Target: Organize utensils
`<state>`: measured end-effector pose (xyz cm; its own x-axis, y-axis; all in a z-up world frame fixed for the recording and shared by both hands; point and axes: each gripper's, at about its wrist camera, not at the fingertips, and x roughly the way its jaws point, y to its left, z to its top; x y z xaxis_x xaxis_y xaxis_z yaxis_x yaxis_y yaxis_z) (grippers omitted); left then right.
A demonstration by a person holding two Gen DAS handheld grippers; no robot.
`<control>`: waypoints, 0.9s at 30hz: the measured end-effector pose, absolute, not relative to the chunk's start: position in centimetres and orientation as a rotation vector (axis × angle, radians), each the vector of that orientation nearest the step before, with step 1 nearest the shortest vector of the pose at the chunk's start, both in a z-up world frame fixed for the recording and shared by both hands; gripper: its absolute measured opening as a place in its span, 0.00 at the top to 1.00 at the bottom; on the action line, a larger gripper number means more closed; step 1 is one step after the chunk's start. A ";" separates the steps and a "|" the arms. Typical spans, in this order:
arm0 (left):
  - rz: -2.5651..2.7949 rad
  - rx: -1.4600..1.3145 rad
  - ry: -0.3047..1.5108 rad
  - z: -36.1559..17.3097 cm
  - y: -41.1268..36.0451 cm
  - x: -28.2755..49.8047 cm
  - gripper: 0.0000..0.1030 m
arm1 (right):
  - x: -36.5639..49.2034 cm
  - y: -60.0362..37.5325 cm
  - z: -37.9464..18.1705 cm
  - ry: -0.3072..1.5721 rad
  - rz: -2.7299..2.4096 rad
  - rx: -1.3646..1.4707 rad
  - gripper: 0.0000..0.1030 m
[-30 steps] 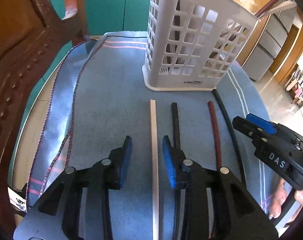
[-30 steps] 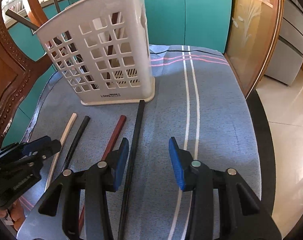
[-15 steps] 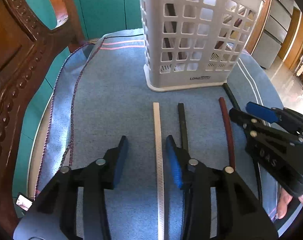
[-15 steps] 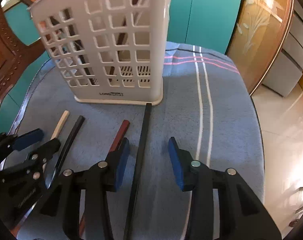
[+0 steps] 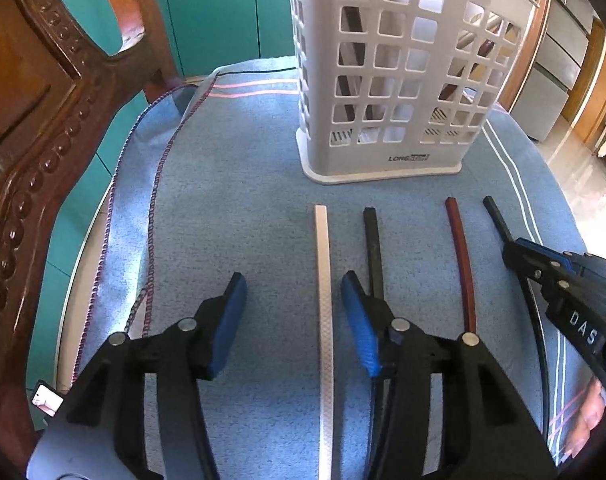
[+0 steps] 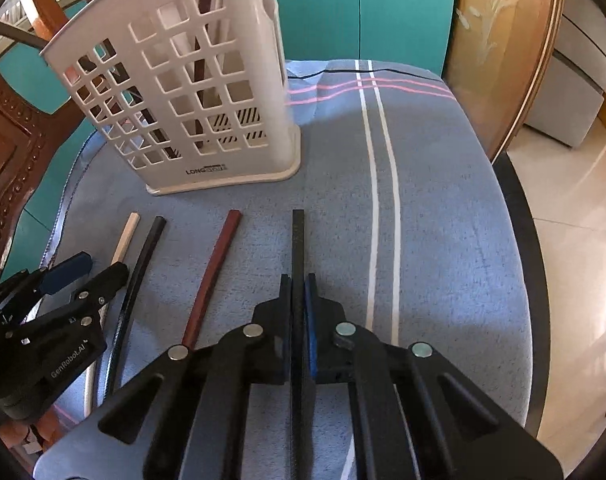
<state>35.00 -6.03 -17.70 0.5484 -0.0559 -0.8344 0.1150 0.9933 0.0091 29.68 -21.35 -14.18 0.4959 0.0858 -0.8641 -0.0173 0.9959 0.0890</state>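
Observation:
Several chopstick-like sticks lie side by side on a blue cloth before a white slotted basket (image 5: pixel 399 80), also in the right wrist view (image 6: pixel 191 92). My left gripper (image 5: pixel 293 304) is open, its jaws astride the white stick (image 5: pixel 322 280), with a black stick (image 5: pixel 373 252) just right of it. A red-brown stick (image 5: pixel 459 256) lies further right. My right gripper (image 6: pixel 298 292) is shut on the rightmost black stick (image 6: pixel 297 240); it shows in the left wrist view (image 5: pixel 543 264). The basket holds several sticks standing.
A carved wooden chair (image 5: pixel 35 128) stands at the left edge of the table. The blue cloth (image 6: pixel 423 208) covers the round table, whose edge drops to a tiled floor (image 6: pixel 575 220) on the right. Teal cabinets (image 6: pixel 363 8) are behind.
My right gripper has moved over the rightmost black stick and shut on it. My left gripper stays open over the white stick, shifted slightly.

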 end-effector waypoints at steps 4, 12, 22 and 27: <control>-0.094 0.085 0.979 -17.7 -6.3 34.9 0.50 | 29.2 -20.7 -14.1 1.037 0.053 0.003 0.90; -0.094 0.094 0.976 -17.7 -6.5 34.5 0.50 | 29.3 -20.2 -14.3 1.013 0.034 -0.045 0.77; -0.115 0.086 0.991 -17.6 -6.7 33.9 0.51 | 29.6 -20.1 -14.4 0.999 0.033 -0.058 0.76; -0.125 0.080 0.999 -17.7 -6.6 33.9 0.51 | 29.6 -19.9 -14.4 0.998 0.033 -0.058 0.76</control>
<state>33.91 -6.64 -17.65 0.5344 -0.0684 -0.8424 0.1419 0.9898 0.0097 29.56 -19.93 -14.35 0.5415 0.0011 -0.8407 -0.0540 0.9980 -0.0334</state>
